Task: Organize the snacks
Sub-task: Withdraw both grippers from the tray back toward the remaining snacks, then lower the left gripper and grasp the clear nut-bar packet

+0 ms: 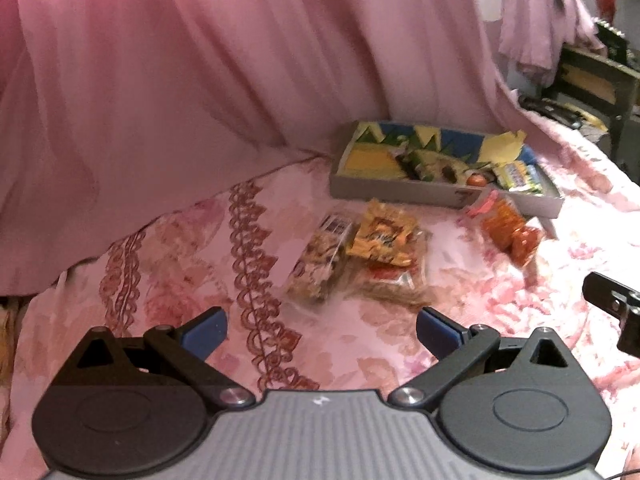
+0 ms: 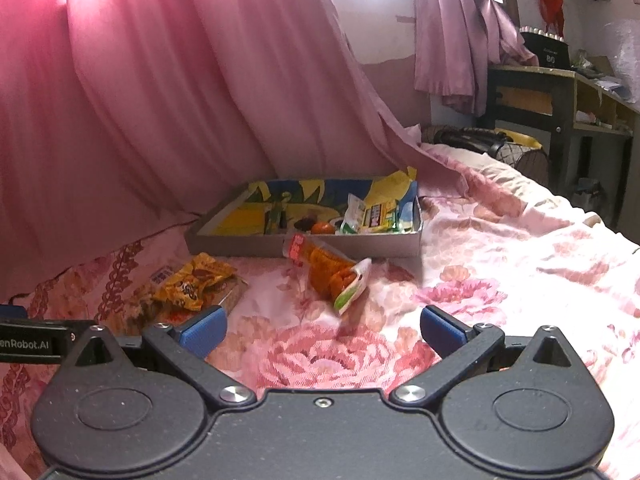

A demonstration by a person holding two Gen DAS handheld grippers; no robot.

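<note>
We see the left gripper [image 1: 322,332] with its blue-padded jaws spread wide and empty, hovering above a pink floral bedspread [image 1: 500,292]. The right gripper [image 2: 323,330] is likewise spread wide with nothing between its pads, above a large rose print on the same bedspread. Just ahead of the left gripper we find a small heap of snacks: a clear bag of brown snack mix [image 1: 320,260] beside a second clear packet [image 1: 394,280], with a crumpled yellow-orange packet [image 1: 384,234] lying on top of them. Ahead of the right gripper lies an orange snack packet [image 2: 332,272] with a green-and-white end, its far end just in front of the near wall of a shallow grey cardboard tray [image 2: 304,247]. The tray has a blue-and-yellow printed lining; a green-and-yellow packet [image 2: 376,216] and a small round orange item [image 2: 322,228] rest toward its right end. Behind the tray hangs a pink curtain [image 2: 160,100]. At the far right stands a dark wooden desk [image 2: 560,92].
</note>
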